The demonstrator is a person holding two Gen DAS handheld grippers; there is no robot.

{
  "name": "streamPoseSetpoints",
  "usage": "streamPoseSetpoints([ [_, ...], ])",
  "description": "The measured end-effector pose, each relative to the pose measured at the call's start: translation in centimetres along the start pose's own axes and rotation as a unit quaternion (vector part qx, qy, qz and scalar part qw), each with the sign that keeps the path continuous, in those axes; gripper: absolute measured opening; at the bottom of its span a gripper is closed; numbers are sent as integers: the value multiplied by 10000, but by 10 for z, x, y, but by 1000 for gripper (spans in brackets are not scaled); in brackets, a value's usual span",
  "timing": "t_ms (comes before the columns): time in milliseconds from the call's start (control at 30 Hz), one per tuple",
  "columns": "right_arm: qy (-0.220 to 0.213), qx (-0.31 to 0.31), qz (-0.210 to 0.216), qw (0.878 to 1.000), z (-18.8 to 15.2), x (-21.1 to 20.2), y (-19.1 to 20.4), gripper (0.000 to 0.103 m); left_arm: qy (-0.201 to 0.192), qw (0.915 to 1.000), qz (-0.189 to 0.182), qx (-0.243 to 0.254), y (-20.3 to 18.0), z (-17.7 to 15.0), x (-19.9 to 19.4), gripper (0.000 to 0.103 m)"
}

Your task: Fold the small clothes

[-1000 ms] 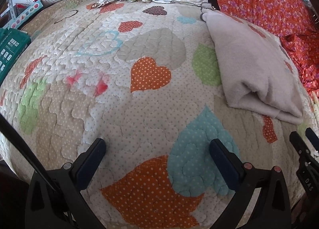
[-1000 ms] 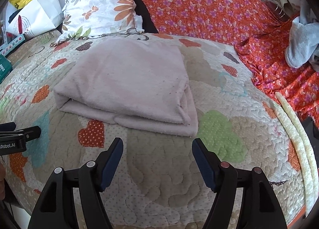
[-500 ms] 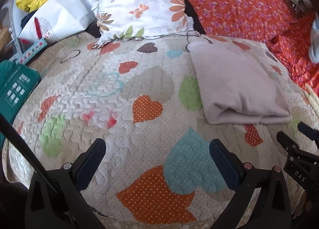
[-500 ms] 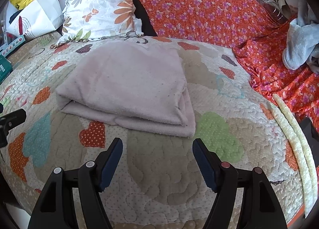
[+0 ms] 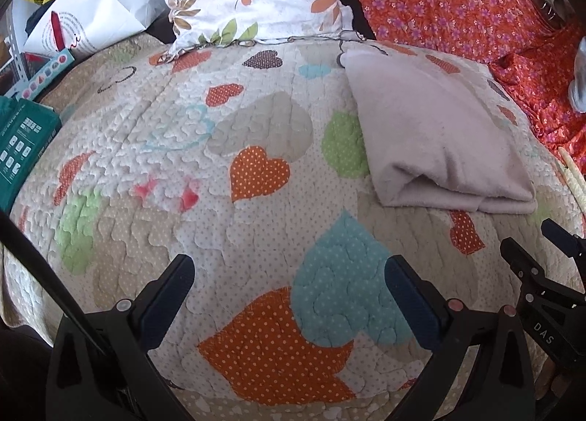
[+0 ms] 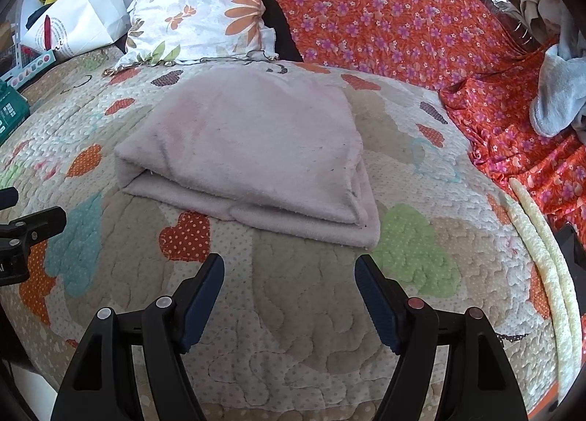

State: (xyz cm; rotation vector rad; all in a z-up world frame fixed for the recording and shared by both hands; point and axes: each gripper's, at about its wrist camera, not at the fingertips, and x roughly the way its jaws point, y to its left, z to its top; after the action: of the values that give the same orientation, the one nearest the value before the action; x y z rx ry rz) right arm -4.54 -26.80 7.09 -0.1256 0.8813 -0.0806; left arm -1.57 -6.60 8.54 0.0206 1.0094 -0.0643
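Now the folded pink garment (image 6: 249,150) lies on the heart-print quilt (image 6: 293,311) at twelve o'clock from the right gripper (image 6: 289,285), jaws spread wide and empty, long axis crosswise. Left gripper (image 5: 289,289), released too, sees it at two o'clock; bare quilt surrounds it.

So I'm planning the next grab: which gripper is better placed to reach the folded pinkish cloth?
Right. The right gripper faces the cloth head-on; for the left gripper it lies off to the side.
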Motion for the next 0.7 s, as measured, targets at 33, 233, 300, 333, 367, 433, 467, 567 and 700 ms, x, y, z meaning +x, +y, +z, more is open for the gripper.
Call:
streamPoseSetpoints([
  [33,-1,-2,2,10000,0,0,0,79,12,10000,-6,0,0,0,0,103],
  [233,10,-4,-5,10000,0,0,1,79,47,10000,-23,-4,-1,-1,1,103],
  [300,19,-17,-8,10000,-1,0,2,79,93,9999,-46,-42,1,-2,3,103],
  [333,23,-25,-10,10000,-1,0,2,79,113,9999,-51,-65,2,-2,4,103],
  [367,23,-29,-10,10000,-2,1,3,79,125,9999,-46,-83,3,-2,5,103],
  [433,21,-45,-11,10000,-2,1,4,79,128,9998,-31,-128,4,-1,5,103],
  [467,19,-54,-12,10000,-2,1,4,79,124,9998,-27,-145,5,-1,5,103],
  [567,20,-73,-6,10000,-2,1,5,79,113,9998,-23,-180,7,-1,5,103],
  [700,20,-93,2,10000,-2,2,5,79,142,9997,-33,-179,7,-1,7,103],
])
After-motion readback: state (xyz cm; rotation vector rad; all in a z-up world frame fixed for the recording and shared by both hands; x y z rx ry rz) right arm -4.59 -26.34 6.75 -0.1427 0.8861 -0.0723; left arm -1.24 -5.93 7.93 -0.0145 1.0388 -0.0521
